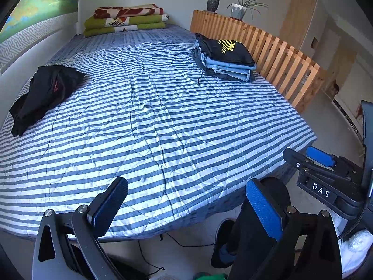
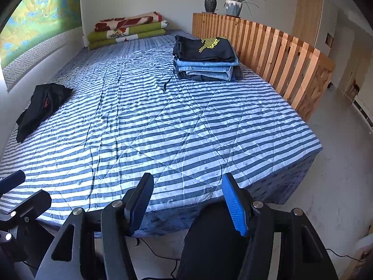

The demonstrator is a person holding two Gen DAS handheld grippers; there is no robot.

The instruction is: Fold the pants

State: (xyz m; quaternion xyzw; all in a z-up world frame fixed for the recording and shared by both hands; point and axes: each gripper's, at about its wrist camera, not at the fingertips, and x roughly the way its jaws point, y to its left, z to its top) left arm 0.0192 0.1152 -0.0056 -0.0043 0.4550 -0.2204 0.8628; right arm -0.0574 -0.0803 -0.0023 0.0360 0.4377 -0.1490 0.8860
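Note:
Crumpled black pants [image 1: 44, 93] [image 2: 42, 107] lie on the far left side of the striped bed [image 1: 151, 128] [image 2: 163, 128]. A stack of folded clothes [image 1: 223, 57] [image 2: 206, 57] sits at the far right, a black garment with yellow print on top. My left gripper [image 1: 186, 200] is open and empty, held over the bed's near edge, well away from the pants. My right gripper [image 2: 187, 193] is also open and empty at the near edge; the left wrist view shows it at the right [image 1: 305, 156]. The left gripper's finger [image 2: 14, 182] shows at the lower left of the right wrist view.
Folded green and red blankets [image 1: 126, 19] lie at the head of the bed. A wooden slatted rail [image 1: 268, 53] runs along the bed's right side, with a vase [image 1: 213, 4] and a potted plant [image 1: 240, 9] on it. A person's dark-trousered leg [image 2: 214, 240] and cables are below.

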